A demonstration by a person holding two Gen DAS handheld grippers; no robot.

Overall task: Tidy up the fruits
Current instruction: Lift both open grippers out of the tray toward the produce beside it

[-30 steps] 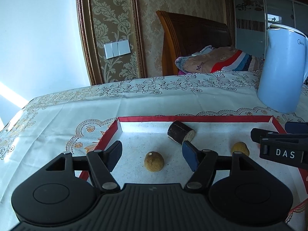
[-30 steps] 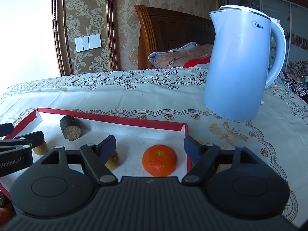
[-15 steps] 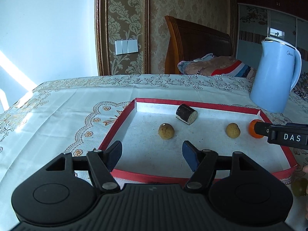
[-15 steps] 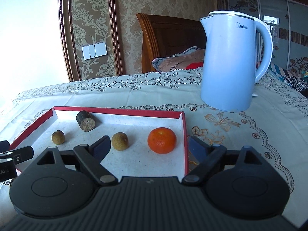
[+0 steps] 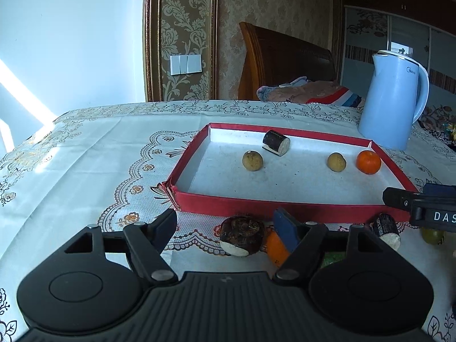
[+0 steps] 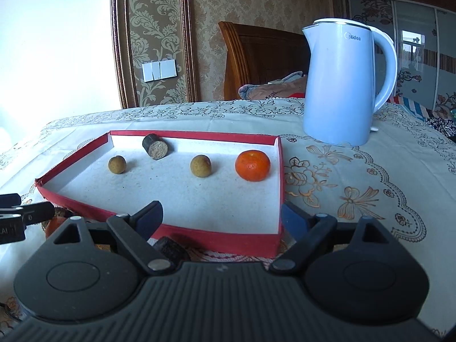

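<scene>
Left gripper (image 5: 225, 226) jaws just widened, released, a dark cut fruit piece (image 5: 241, 236) loose between them on the tabletop (image 5: 85, 156). Right gripper (image 6: 221, 218) jaws spread, empty. Beyond, in the red tray (image 6: 182, 232): two brown fruits (image 6: 201, 165), dark chunk (image 6: 155, 146), tangerine (image 6: 252, 165). Farther, kettle (image 6: 342, 85).

The counter (image 5: 85, 154) carries a white cloth with a floral lace print. Directly on it, ahead of both sets of jaws, lies a shallow red tray (image 6: 199, 233). A blue kettle (image 6: 342, 85) stands beyond the tray, toward the right. Between the tray's near wall and the jaws lie two dark cut pieces (image 5: 242, 235) (image 5: 386, 229), an orange fruit (image 5: 275, 246) and a green fruit (image 5: 431, 235).
</scene>
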